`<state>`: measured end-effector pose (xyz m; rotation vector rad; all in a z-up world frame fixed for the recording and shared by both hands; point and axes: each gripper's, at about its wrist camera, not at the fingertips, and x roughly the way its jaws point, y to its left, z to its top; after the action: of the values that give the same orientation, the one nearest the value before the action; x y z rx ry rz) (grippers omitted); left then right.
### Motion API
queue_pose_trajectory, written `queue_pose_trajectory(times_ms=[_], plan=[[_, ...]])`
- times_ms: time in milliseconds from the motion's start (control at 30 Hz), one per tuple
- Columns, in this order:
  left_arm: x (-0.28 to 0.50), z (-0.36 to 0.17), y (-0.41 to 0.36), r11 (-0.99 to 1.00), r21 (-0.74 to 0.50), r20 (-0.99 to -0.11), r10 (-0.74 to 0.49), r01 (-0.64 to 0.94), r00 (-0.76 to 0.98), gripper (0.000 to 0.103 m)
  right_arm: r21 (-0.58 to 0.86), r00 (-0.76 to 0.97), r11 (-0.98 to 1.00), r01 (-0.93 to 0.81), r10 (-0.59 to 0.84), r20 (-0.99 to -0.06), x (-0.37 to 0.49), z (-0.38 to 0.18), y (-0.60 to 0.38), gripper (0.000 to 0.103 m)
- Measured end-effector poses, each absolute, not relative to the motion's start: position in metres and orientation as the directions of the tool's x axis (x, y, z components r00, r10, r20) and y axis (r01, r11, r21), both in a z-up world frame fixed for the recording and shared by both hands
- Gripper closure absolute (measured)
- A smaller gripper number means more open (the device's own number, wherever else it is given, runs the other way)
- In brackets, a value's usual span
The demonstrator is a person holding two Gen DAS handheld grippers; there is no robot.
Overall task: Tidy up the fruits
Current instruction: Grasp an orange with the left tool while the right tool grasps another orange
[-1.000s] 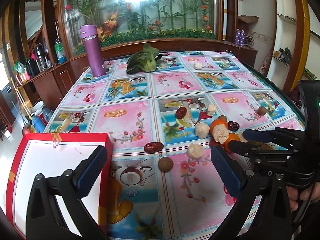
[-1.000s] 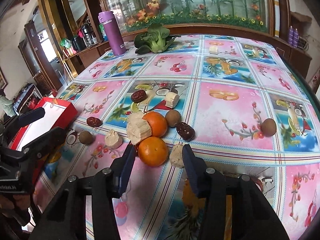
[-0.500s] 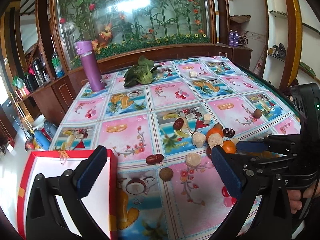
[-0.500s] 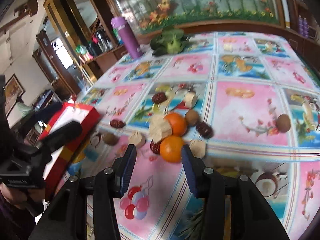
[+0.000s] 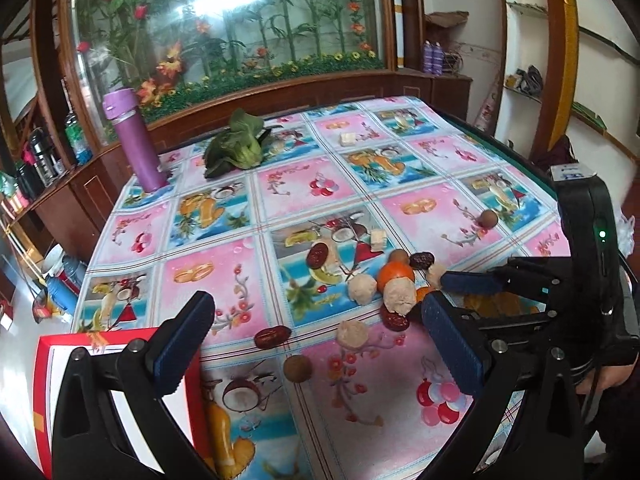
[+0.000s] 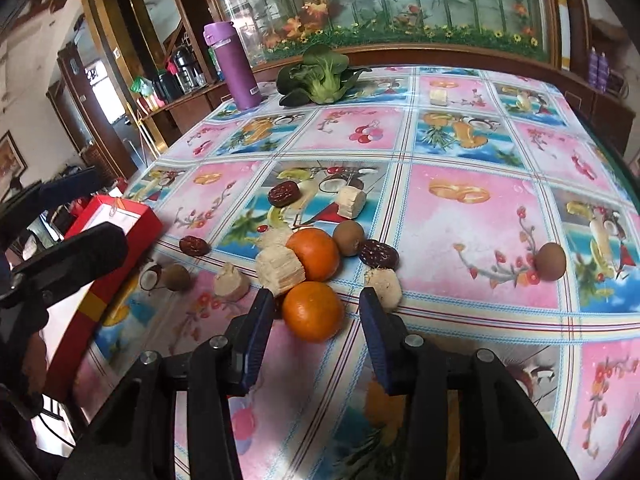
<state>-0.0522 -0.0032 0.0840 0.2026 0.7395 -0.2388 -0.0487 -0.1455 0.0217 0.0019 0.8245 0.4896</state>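
Two spread fingers of right gripper point(image 6: 316, 320) straddle near orange point(image 6: 313, 310); closing may nudge adjacent cake piece point(image 6: 280, 267). Left gripper point(image 5: 316, 344) gapes empty.

A home dining room: a bench under a glossy fruit-print oilcloth point(image 6: 472, 216), a dark wooden sideboard point(image 5: 280, 92) backed by a flower-painted glass panel point(image 5: 240, 20), thermos flasks point(image 6: 180, 68) alongside.

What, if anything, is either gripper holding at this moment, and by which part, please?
Nothing is held. The right gripper is open with the near orange between its fingers, not clamped. The left gripper is open over the tablecloth.
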Motion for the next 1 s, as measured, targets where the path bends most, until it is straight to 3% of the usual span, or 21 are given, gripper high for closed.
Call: queue_pose_trajectory(times_ms=[67, 100, 167, 433, 567, 733, 1000], plan=[[-0.047, 0.080, -0.006, 0.948, 0.105, -0.703, -0.143, 0.300, 0.697, 0.000, 0.189, 0.546, 0.881, -0.434, 0.424, -0.723, -0.048, 0.018, -0.144, 0.065], [-0.044, 0.079, -0.007, 0.947, 0.114, -0.711, -0.134, 0.301, 0.691, 0.000, 0.218, 0.505, 0.870, -0.442, 0.442, -0.741, -0.048, 0.013, -0.143, 0.073], [-0.040, 0.079, -0.008, 0.944, 0.122, -0.717, -0.130, 0.307, 0.685, 0.000, 0.181, 0.519, 0.872, -0.454, 0.424, -0.742, -0.052, 0.013, -0.140, 0.073], [-0.014, 0.073, -0.030, 0.899, 0.128, -0.767, -0.178, 0.419, 0.616, 0.000, 0.278, 0.507, 0.880, -0.384, 0.453, -0.734, -0.044, 0.012, -0.157, 0.074], [-0.001, 0.064, -0.047, 0.871, 0.113, -0.807, -0.200, 0.478, 0.556, 0.015, 0.302, 0.511, 0.889, -0.345, 0.448, -0.734, -0.046, 0.012, -0.170, 0.074], [0.012, 0.052, -0.066, 0.864, 0.108, -0.828, -0.196, 0.492, 0.526, 0.016, 0.283, 0.549, 0.923, -0.262, 0.384, -0.742, -0.043, 0.013, -0.188, 0.073], [0.022, 0.041, -0.079, 0.842, 0.101, -0.845, -0.209, 0.530, 0.492, 0.033, 0.344, 0.550, 0.919, -0.194, 0.393, -0.737, -0.041, 0.013, -0.207, 0.073]])
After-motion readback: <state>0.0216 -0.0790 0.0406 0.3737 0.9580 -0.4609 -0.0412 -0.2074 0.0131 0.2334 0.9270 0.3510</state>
